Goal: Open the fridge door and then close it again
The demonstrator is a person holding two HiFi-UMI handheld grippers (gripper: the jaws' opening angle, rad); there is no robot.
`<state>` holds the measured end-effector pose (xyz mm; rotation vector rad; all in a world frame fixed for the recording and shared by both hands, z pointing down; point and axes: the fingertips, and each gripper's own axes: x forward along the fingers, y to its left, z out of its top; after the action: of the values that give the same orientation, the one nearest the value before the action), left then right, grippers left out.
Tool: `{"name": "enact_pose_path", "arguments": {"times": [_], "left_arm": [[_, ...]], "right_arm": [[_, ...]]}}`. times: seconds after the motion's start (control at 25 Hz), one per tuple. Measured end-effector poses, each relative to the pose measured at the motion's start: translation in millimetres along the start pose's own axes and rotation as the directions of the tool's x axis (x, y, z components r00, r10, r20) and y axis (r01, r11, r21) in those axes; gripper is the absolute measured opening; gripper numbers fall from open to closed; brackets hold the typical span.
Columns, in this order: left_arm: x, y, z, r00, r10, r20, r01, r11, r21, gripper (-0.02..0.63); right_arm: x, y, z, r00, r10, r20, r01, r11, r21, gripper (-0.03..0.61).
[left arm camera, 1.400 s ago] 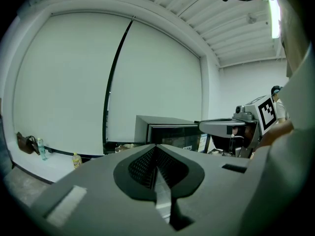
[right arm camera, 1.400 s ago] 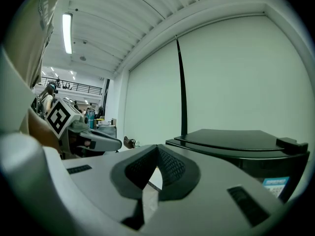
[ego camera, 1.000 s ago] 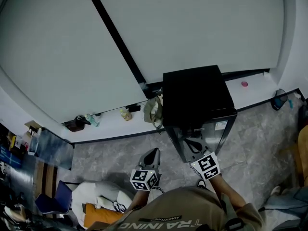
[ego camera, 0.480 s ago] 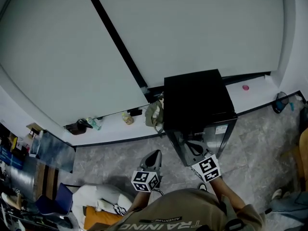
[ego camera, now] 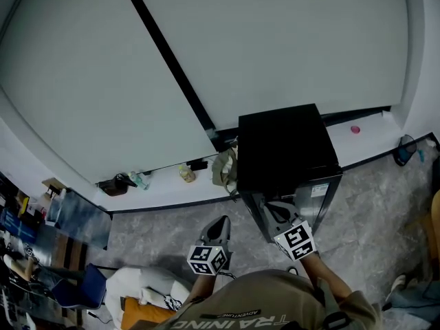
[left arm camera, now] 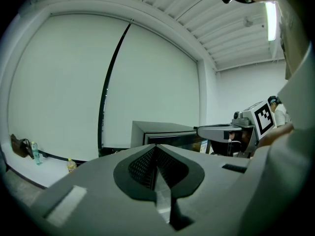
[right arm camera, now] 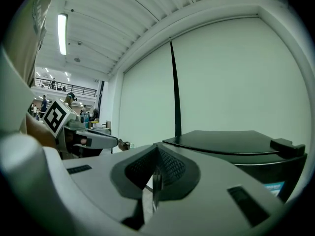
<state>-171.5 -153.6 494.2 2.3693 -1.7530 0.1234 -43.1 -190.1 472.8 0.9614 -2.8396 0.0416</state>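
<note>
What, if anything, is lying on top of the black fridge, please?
Nothing loose shows on the fridge: its flat black top looks bare. What lies directly behind it is hidden by its body.

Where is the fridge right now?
In the head view, the black fridge stands right of centre against the wall, directly ahead of the right gripper.

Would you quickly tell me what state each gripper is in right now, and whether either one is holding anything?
Left gripper: fingers closed, holding nothing.
Right gripper: fingers closed, holding nothing.
</note>
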Motion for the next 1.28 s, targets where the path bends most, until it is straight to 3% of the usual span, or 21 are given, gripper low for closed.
{"name": "enact_pose_path", "arguments": {"times": [0.44, 1.04, 1.28], "left_arm": [[-7, 3, -5, 1.000, 0.026, -0.009, -0.026, 1.000, -0.015, 0.000], [-8, -5, -5, 1.000, 0.005, -0.011, -0.005, 1.000, 0.005, 0.000], [-5, -7, -2, 1.000, -0.026, 0.007, 0.026, 0.997, -0.079, 0.000]], "right_arm": [[-1, 5, -2, 1.000, 0.014, 0.006, -0.014, 1.000, 0.000, -0.005], [-8, 8, -5, 1.000, 0.003, 0.010, -0.003, 1.000, 0.007, -0.005], [-5, 10, -8, 1.000, 0.007, 0.018, -0.008, 1.000, 0.007, -0.005]]}}
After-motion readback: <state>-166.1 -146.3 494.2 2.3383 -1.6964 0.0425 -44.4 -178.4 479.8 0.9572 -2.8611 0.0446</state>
